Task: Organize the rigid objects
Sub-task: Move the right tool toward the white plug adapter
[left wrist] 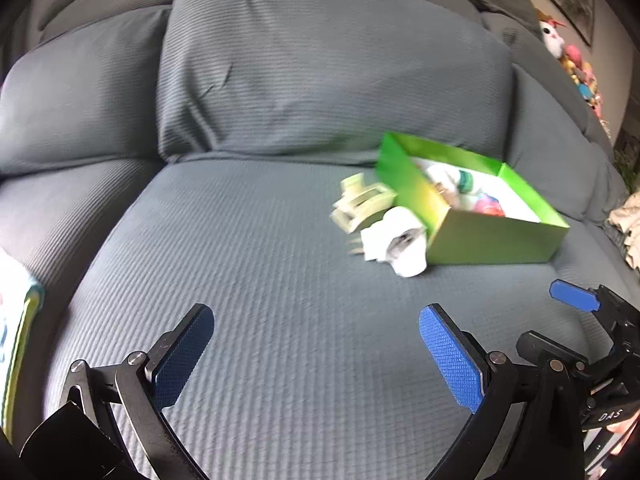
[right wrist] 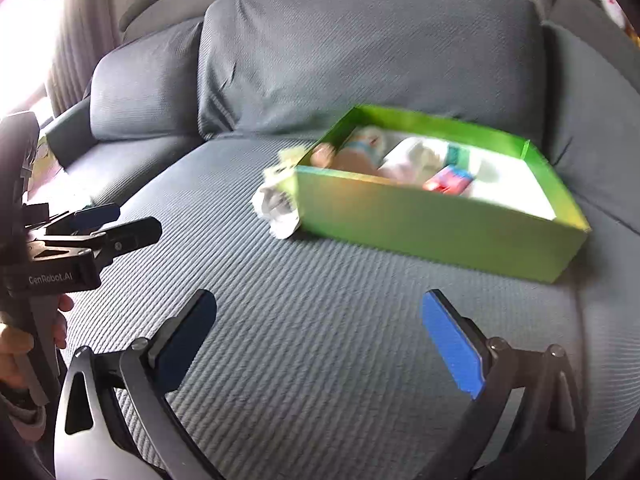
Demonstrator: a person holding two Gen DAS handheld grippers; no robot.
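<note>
A green box (left wrist: pixel 496 240) (right wrist: pixel 420 228) sits on the grey sofa seat (left wrist: pixel 280 300), holding several small items. Beside its left end lie a pale green hair claw clip (left wrist: pixel 362 204) and a white plug adapter (left wrist: pixel 394 242) (right wrist: pixel 278 204). My left gripper (left wrist: pixel 316 344) hovers open over the seat, well short of these, with nothing between its fingers. My right gripper (right wrist: pixel 320 328) is also open and empty, in front of the box. Its fingertip (left wrist: pixel 572 298) shows at the right edge of the left wrist view. The left gripper (right wrist: pixel 100 224) appears at the left of the right wrist view.
Sofa back cushions (left wrist: pixel 320 64) rise behind the seat. Plush toys (left wrist: pixel 572 56) rest on the sofa's far right. A book or flat packet (left wrist: pixel 20 320) lies at the left. A crumpled beige cloth (left wrist: pixel 628 224) sits at the right. A hand (right wrist: pixel 24 344) holds the left gripper's handle.
</note>
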